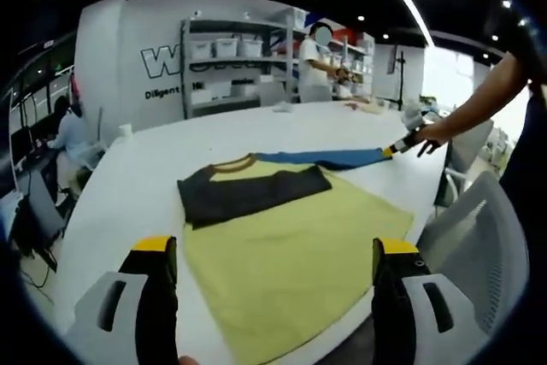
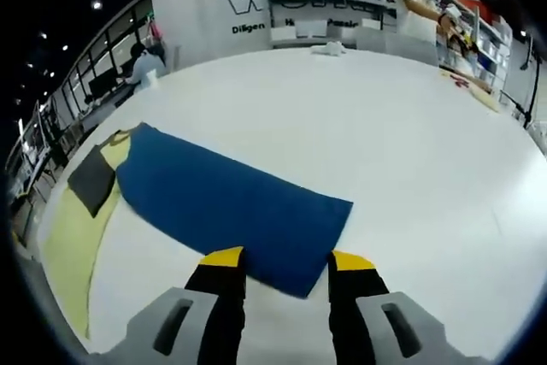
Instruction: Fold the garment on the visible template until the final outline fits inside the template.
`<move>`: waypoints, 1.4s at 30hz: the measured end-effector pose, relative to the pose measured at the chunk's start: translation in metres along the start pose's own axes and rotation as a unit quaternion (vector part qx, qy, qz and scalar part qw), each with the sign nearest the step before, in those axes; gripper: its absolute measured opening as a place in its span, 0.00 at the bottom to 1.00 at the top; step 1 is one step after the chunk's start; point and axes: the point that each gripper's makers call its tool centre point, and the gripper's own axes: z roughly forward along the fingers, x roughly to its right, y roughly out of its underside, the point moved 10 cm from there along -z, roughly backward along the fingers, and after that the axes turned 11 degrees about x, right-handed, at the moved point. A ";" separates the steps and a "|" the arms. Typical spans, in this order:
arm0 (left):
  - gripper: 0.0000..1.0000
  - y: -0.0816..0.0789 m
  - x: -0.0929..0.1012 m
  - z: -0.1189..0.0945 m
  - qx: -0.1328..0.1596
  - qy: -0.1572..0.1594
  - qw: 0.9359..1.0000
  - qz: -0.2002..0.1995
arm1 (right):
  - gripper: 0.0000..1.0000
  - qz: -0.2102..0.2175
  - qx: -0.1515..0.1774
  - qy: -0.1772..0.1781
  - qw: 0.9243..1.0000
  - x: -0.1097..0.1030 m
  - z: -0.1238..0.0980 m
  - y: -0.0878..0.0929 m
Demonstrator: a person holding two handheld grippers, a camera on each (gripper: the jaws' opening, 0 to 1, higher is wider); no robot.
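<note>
A yellow shirt (image 1: 291,254) lies flat on the white table (image 1: 137,185). Its dark grey sleeve (image 1: 248,192) is folded across the chest. The blue sleeve (image 1: 329,158) stretches out to the right, where a person's hand holds my right gripper (image 1: 402,144) at the cuff. My left gripper (image 1: 275,252) hovers over the yellow hem, jaws wide open and holding nothing. In the right gripper view the blue sleeve (image 2: 231,203) lies spread out. Its cuff end sits between the parted jaws of my right gripper (image 2: 288,261). The yellow body (image 2: 73,228) and dark sleeve (image 2: 92,179) are at the far left.
A grey chair (image 1: 479,228) stands by the table's right edge. Shelves with white bins (image 1: 231,57) line the back wall, and a person (image 1: 314,66) stands there. Another person (image 1: 73,138) sits at the left. A small cup (image 1: 126,130) and some white items (image 2: 329,47) rest on the table.
</note>
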 end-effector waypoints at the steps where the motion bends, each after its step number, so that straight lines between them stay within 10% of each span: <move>1: 0.95 0.001 -0.001 0.000 -0.001 -0.001 1.000 0.000 | 0.29 0.001 0.000 0.002 1.000 0.001 0.001 0.000; 26: 0.87 0.004 -0.003 -0.004 0.010 0.004 1.000 -0.014 | 0.00 -0.056 -0.050 -0.014 0.997 -0.010 0.008 -0.010; 42: 0.87 0.006 -0.003 -0.005 0.003 0.000 1.000 -0.004 | 0.00 -0.026 0.032 -0.081 0.996 -0.044 -0.003 -0.077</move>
